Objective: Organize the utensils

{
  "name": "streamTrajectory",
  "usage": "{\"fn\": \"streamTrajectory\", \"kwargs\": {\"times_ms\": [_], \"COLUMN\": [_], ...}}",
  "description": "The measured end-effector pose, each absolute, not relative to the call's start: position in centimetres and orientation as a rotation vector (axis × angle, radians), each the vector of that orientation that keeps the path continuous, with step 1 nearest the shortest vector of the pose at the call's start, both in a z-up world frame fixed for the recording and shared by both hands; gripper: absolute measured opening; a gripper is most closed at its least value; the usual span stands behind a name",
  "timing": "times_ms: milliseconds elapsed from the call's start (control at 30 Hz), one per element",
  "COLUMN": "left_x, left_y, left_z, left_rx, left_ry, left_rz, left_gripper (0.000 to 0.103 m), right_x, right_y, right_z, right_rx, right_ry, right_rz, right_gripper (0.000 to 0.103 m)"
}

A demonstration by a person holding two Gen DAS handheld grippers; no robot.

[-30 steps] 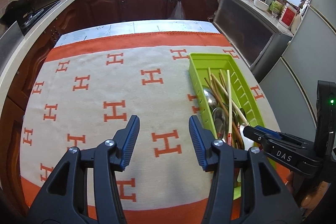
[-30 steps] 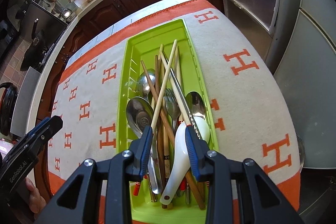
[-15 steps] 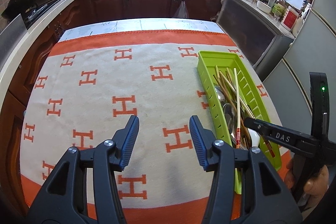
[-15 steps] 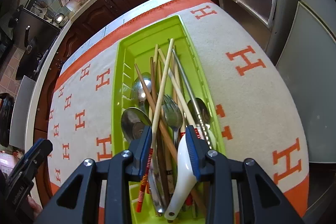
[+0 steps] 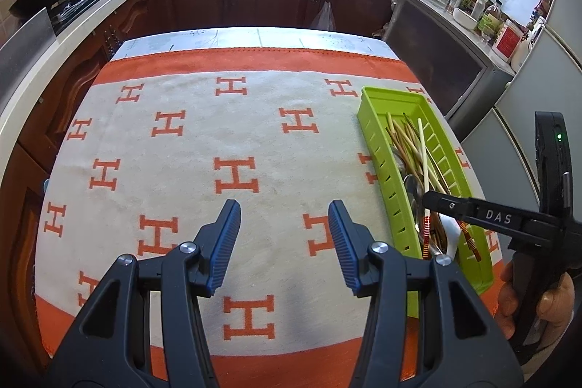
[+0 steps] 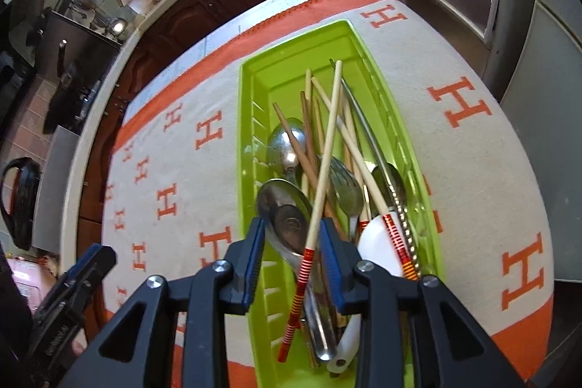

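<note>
The left hand-held gripper hangs wide open at lower centre over the H-patterned cloth covering the desk. At right, the right hand-held gripper reaches into a green tray of chopsticks and spoons.
</note>
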State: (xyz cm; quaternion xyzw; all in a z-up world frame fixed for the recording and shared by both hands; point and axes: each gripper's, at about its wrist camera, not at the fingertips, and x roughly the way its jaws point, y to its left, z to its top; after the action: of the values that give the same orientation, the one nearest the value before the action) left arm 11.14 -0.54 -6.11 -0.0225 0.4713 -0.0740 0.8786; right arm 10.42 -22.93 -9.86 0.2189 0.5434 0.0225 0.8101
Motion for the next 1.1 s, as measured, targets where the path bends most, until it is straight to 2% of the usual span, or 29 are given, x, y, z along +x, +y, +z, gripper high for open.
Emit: {"fn": "streamTrajectory", "kwargs": {"times_ms": [133,267,467,600,767,900,1000,1100], "left_x": [11.1,11.1,11.0,11.0,11.2,11.1,11.1,11.0], "left_y": [0.0,0.3,0.4,1.0,1.6,1.7,1.8,1.8], "left_z": [-6.2,-6.3,-6.6,-6.9,-7.4,-7.4,-7.5,-7.6], "left_rx": [-0.066,-0.076,-0.091,-0.097,-0.120,-0.122,-0.126,-0.131], "left_ry": [0.989,0.993,1.011,1.016,1.033,1.034,1.038,1.045], "left_rz": [-0.154,-0.158,-0.170,-0.163,-0.159,-0.160,-0.158,-0.163], "left_gripper": [0.047,0.047,0.047,0.047,0.047,0.047,0.047,0.047], "right_x": [10.8,11.3,11.5,11.6,11.2,10.9,10.8,10.2], "right_y": [-22.4,-21.2,-20.9,-21.9,-21.6,-22.1,-23.2,-23.7], "right_z": [-10.6,-11.4,-11.1,-11.1,-11.7,-12.0,-12.2,-11.9], "right_rx": [0.383,0.263,0.063,0.081,0.162,0.311,0.434,0.425], "right_ry": [1.209,1.240,1.229,1.244,1.317,1.371,1.397,1.399], "right_rz": [0.027,0.007,-0.017,0.004,0.054,0.116,0.138,0.120], "right_gripper": [0.023,0.008,0.006,0.005,0.007,0.018,0.019,0.019]}}
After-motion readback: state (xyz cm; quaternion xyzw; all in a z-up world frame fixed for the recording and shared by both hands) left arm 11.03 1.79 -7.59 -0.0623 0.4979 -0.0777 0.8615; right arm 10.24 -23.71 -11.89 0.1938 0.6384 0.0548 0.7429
